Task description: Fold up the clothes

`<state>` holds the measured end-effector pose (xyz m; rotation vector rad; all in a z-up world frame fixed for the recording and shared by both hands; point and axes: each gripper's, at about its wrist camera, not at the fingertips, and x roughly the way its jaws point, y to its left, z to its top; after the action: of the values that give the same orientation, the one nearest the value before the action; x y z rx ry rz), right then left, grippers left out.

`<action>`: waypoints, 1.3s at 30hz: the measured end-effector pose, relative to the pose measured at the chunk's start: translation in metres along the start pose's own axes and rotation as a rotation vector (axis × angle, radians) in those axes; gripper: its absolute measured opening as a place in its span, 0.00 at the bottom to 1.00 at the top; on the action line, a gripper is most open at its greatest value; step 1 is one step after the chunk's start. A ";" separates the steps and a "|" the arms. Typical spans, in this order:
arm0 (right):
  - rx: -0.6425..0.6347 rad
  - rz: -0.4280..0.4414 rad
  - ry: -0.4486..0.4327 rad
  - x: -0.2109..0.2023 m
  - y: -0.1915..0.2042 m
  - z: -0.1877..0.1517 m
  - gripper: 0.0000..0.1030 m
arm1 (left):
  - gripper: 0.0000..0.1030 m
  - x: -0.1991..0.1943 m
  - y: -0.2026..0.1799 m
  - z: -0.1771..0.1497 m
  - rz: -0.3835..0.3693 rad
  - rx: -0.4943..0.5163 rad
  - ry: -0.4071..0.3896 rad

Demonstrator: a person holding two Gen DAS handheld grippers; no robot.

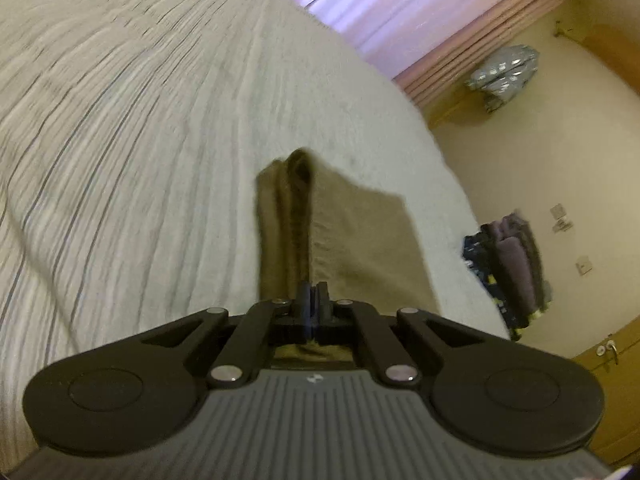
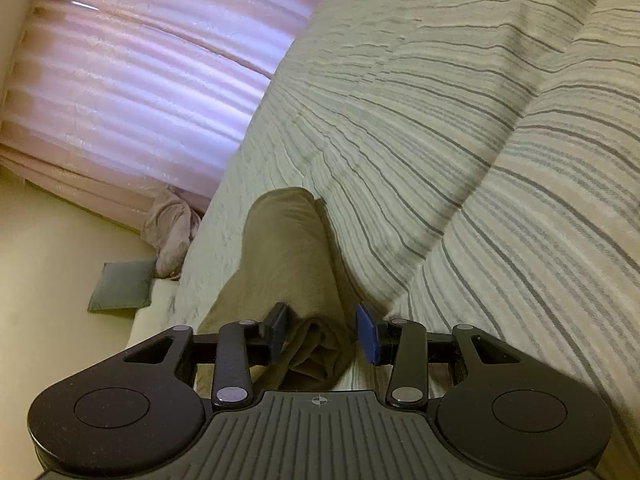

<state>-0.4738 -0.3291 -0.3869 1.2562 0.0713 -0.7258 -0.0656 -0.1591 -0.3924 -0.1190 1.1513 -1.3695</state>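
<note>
My left claw (image 1: 313,294) pinches the brown cloth (image 1: 352,236) tight. My right claw (image 2: 323,330) is half spread with a bunched fold of that cloth between its pads. I should squeeze gently and keep both edges even. It lies on the striped bed (image 2: 460,120).

Dim, warm indoor light, brightest through the backlit pink curtain (image 1: 404,4) at twelve to one o'clock, washed violet. Motion-smeared striped bedspread (image 1: 132,128) toward nine o'clock. Strong fisheye bending, black vignette in corners. Soft focus throughout.
</note>
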 end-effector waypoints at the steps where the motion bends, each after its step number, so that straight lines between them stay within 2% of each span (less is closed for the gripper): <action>1: -0.007 -0.002 0.003 0.002 0.000 0.000 0.40 | 0.00 0.002 -0.001 -0.002 0.011 0.006 0.002; 4: -0.023 -0.011 0.010 0.002 0.001 0.001 0.40 | 0.00 0.002 -0.012 -0.006 0.036 0.049 -0.012; 7: -0.064 -0.030 0.016 -0.005 0.006 0.003 0.40 | 0.00 -0.011 -0.025 -0.006 0.025 0.043 -0.036; 11: -0.234 -0.086 -0.047 -0.023 0.032 0.003 0.40 | 0.00 -0.021 -0.052 -0.005 0.027 0.130 -0.090; 15: -0.408 -0.120 -0.091 -0.024 0.057 -0.001 0.40 | 0.00 0.002 -0.071 -0.006 0.069 0.210 -0.050; 19: -0.533 -0.185 -0.030 0.005 0.059 -0.018 0.40 | 0.01 0.032 -0.057 -0.019 0.195 0.254 -0.002; 22: -0.568 -0.247 0.026 0.025 0.051 -0.029 0.40 | 0.02 0.030 -0.050 -0.021 0.185 0.211 -0.011; 26: -0.654 -0.249 -0.025 0.012 0.064 -0.039 0.40 | 0.02 0.013 -0.054 -0.019 0.184 0.224 -0.056; 29: -0.759 -0.265 -0.048 0.011 0.071 -0.050 0.40 | 0.02 0.018 -0.050 -0.022 0.205 0.218 -0.034; 33: -0.770 -0.334 0.014 0.019 0.067 -0.058 0.40 | 0.02 0.010 -0.059 -0.026 0.239 0.194 -0.027; 36: -0.787 -0.334 -0.003 0.003 0.079 -0.064 0.40 | 0.04 0.004 -0.074 -0.030 0.297 0.220 -0.018; 39: -0.801 -0.332 0.026 -0.005 0.087 -0.073 0.40 | 0.04 -0.005 -0.085 -0.037 0.340 0.268 -0.013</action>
<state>-0.4072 -0.2524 -0.3365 0.4846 0.5483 -0.8461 -0.1491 -0.1588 -0.3515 0.2496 0.9176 -1.2019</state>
